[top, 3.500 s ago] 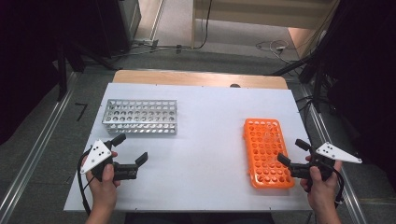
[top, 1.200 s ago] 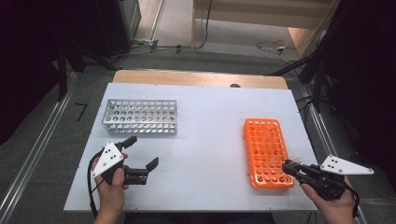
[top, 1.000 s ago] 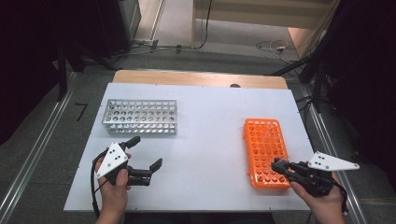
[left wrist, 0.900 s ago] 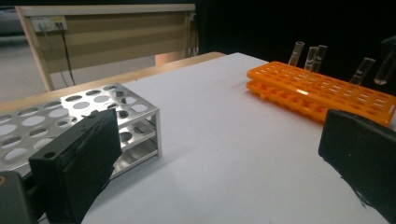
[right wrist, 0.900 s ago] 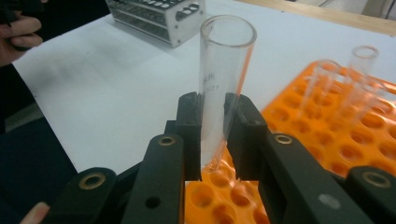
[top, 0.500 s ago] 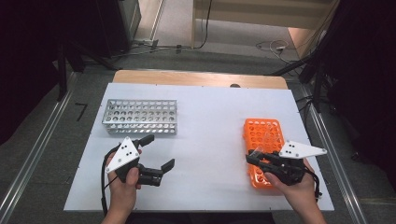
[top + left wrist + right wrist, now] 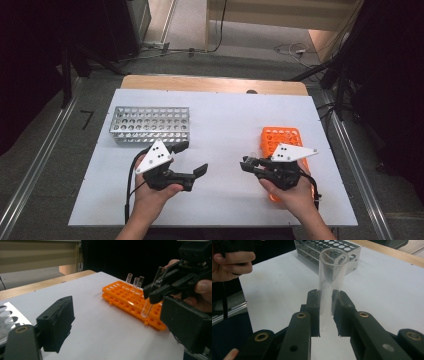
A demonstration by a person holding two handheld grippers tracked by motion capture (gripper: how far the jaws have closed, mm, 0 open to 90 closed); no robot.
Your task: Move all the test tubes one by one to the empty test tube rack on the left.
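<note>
From above, the right claw [image 7: 248, 164] has swung in from the table's right edge to just left of the orange rack [image 7: 280, 139], clamped on a clear tube [image 7: 252, 156]. It looks mid-transfer toward the metal rack [image 7: 149, 123]. The left claw [image 7: 192, 159], jaws wide and empty, has crept rightward too. The left gripper view shows the tube hanging above the orange rack's near edge, three tubes [image 7: 135, 282] standing behind. The right gripper view shows the tube pinched upright over the white table [image 7: 387, 285], dark room beyond.

Bare white table [image 7: 225, 125] between metal rack [image 7: 149, 124] and orange rack [image 7: 281, 137], both tools over its near half.
</note>
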